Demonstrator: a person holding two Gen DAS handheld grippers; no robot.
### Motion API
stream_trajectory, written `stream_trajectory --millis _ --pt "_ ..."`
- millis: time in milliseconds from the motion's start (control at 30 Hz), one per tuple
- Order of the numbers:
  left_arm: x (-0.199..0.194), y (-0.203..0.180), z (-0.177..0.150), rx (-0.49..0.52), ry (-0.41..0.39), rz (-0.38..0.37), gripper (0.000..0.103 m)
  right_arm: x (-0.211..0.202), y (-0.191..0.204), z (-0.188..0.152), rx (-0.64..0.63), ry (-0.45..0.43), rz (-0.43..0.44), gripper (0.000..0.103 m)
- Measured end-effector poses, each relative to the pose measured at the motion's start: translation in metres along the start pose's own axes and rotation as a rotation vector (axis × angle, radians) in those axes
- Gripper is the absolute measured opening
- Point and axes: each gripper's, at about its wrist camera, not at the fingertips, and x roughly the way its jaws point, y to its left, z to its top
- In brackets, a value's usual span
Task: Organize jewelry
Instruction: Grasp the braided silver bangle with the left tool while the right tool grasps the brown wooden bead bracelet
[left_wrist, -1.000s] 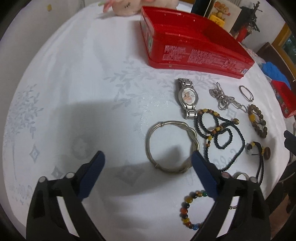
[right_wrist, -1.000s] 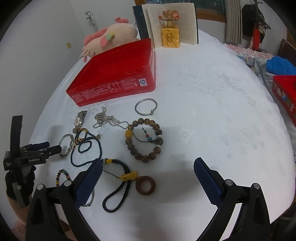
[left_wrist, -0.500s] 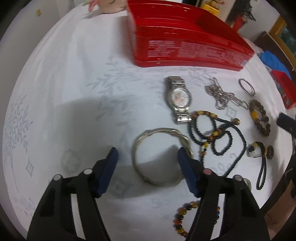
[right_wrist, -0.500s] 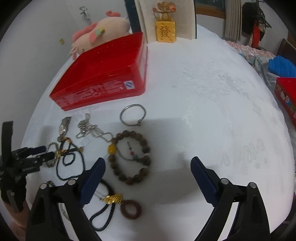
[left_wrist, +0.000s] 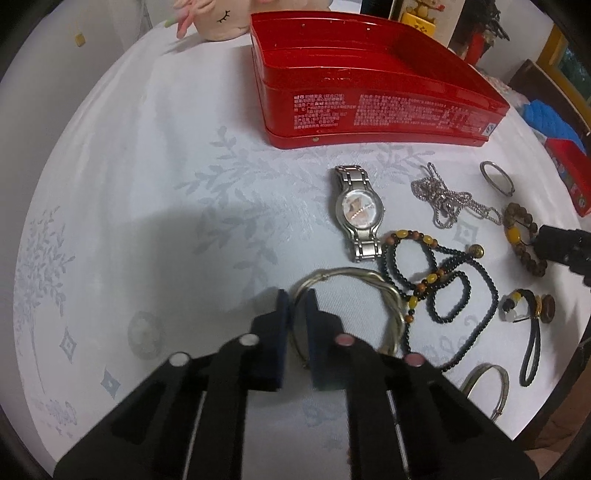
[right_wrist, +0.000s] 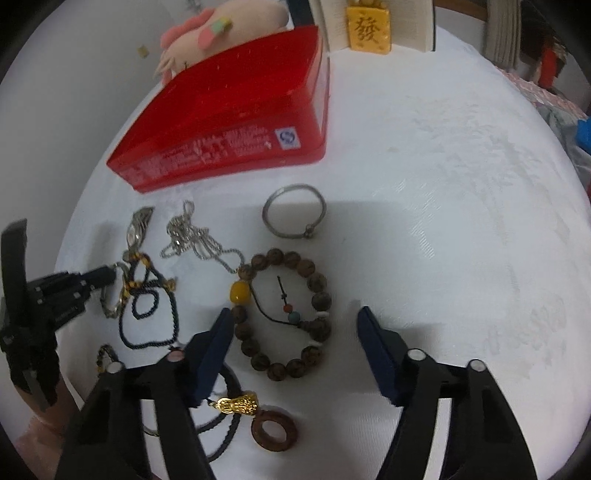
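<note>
My left gripper is shut on the near-left rim of the twisted silver bangle, which lies on the white cloth. A silver watch, a black-and-amber bead necklace and a silver chain lie beyond it. The open red tin stands behind them. My right gripper is open, its jaws on either side of the brown wooden bead bracelet. The left gripper also shows in the right wrist view.
A thin silver ring bangle, a black cord with gold charm and wooden ring and another silver bangle lie nearby. A pink plush and a gold ornament stand behind the tin. A second red box sits right.
My left gripper has moved in and shut on the silver bangle's rim. My right gripper has moved forward and down over the wooden bead bracelet, still open.
</note>
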Motion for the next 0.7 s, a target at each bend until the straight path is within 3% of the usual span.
stream_trajectory --millis 133,300,700 --pt "0.001 -0.002 0.002 0.007 -0.010 0.006 0.006 0.004 0.008 0.000 -0.053 0.003 -0.052 0.058" --pt "0.000 0.006 -0.002 -0.009 -0.018 -0.010 0.005 0.006 0.009 0.001 -0.077 -0.015 -0.095 0.019" --pt "-0.012 0.025 -0.012 -0.068 -0.070 -0.071 0.002 -0.039 0.007 -0.013 -0.064 -0.135 0.057 0.013"
